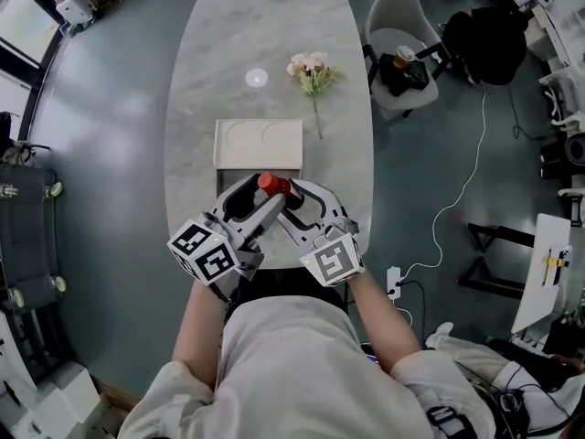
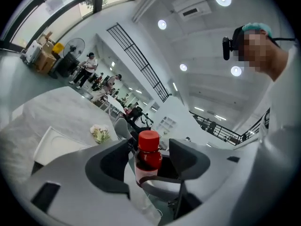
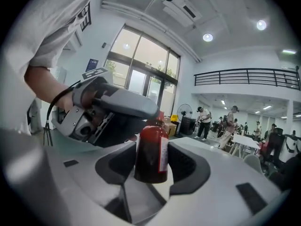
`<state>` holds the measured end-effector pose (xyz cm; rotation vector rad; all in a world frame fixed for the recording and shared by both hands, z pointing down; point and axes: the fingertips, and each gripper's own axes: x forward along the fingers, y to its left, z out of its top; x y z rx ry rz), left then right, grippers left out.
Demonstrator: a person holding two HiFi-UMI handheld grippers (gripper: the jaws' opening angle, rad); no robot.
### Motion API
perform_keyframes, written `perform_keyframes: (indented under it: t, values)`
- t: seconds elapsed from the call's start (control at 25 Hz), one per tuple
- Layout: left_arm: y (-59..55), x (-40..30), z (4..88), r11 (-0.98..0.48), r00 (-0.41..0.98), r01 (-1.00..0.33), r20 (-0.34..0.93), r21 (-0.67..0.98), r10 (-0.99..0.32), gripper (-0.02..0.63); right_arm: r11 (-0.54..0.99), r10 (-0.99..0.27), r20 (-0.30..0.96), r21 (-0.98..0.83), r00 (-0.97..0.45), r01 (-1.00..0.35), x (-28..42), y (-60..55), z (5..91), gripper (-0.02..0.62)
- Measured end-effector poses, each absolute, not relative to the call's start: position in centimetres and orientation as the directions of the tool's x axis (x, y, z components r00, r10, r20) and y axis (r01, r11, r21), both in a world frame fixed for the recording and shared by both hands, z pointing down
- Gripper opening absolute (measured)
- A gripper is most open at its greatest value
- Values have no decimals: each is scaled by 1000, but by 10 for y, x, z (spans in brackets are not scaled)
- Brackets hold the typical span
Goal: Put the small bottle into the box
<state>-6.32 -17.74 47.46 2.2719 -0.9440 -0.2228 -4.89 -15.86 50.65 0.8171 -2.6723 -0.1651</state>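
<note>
Right gripper (image 3: pixel 153 164) is pinching the small bottle (image 3: pixel 151 149) (red cap, dark red contents, white label). Both pads sit against the bottle's sides, and its base hangs free between the jaws.

Left gripper (image 2: pixel 149 159) has its jaws spread wide. The same small bottle stands between them with a gap on each side, so there's no pad contact. One grey jaw of the right gripper shows wrapped round the lower body of the bottle in the left gripper view.

In the head view the two grippers meet nose to nose over the near end of the oval pale marble table (image 1: pixel 210 62), with the bottle between them. The red cap points toward the shallow white rectangular box (image 1: pixel 259 149) and sits just short of its near edge. The bottle isn't in the box.

Further up the table are a small bunch of pale pink flowers (image 1: pixel 312 69) and a small round white disc (image 1: pixel 257 78), both well apart from the grippers.
</note>
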Motion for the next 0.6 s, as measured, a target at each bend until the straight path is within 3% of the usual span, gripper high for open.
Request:
perform_keyframes:
  t: [0.12, 0.24, 0.6]
  values:
    - [-182, -71, 484, -511, 719, -588, 115, 627, -686, 256, 831, -557, 312, 199, -770, -520, -60, -157, 513, 222]
    - [-186, -78, 491, -497, 709, -594, 118, 632, -696, 156, 828, -560, 331, 186, -760, -529, -62, -157, 522, 224]
    - [-187, -64, 513, -555, 741, -627, 200, 547, -641, 149, 812, -567, 395, 119, -723, -571, -56, -157, 542, 233]
